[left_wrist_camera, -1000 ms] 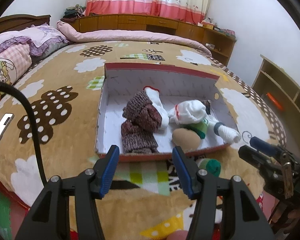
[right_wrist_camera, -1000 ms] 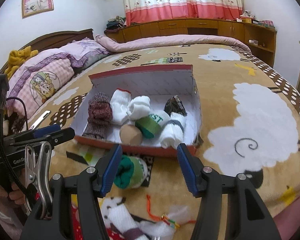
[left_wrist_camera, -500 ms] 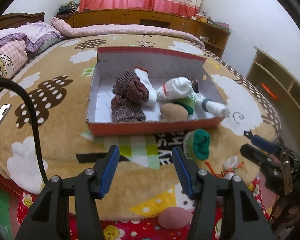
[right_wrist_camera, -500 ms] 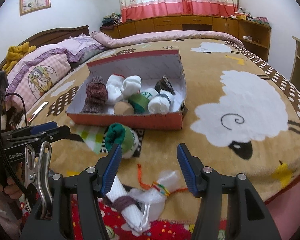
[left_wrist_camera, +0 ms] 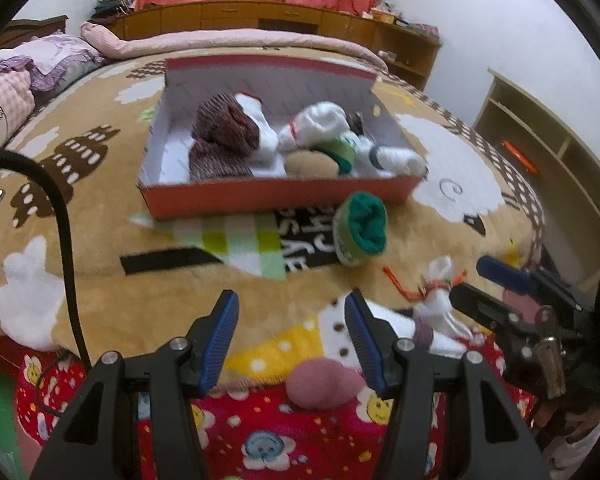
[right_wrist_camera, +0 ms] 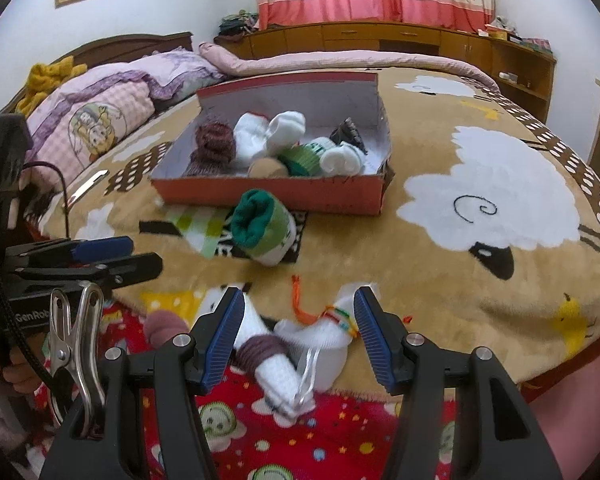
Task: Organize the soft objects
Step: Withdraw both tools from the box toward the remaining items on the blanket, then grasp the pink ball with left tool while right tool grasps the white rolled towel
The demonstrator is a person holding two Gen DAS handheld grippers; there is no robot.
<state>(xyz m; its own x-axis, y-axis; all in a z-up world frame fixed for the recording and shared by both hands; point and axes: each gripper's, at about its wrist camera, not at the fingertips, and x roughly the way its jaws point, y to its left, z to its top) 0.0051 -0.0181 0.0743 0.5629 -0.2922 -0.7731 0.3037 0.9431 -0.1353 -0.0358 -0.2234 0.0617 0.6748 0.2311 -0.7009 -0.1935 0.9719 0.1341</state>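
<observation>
Both grippers pulled back from the red box (left_wrist_camera: 276,196) toward the bed's near edge; a second ago the left gripper (left_wrist_camera: 290,320) hovered right at its front wall. The right gripper (right_wrist_camera: 298,318) now sits over the white sock bundle (right_wrist_camera: 320,336); the green sock roll (right_wrist_camera: 262,226) lies farther ahead.

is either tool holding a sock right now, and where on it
Nothing is held. Left tool and right tool are both open; the white sock bundle lies loose between the right tool's fingers.

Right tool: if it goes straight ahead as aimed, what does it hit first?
Probably the white sock bundle tied with colored string, lying between the open fingers of the right tool at the blanket's near edge. Past it sits the green rolled sock. Depth is unclear, so it might pass just above.
</observation>
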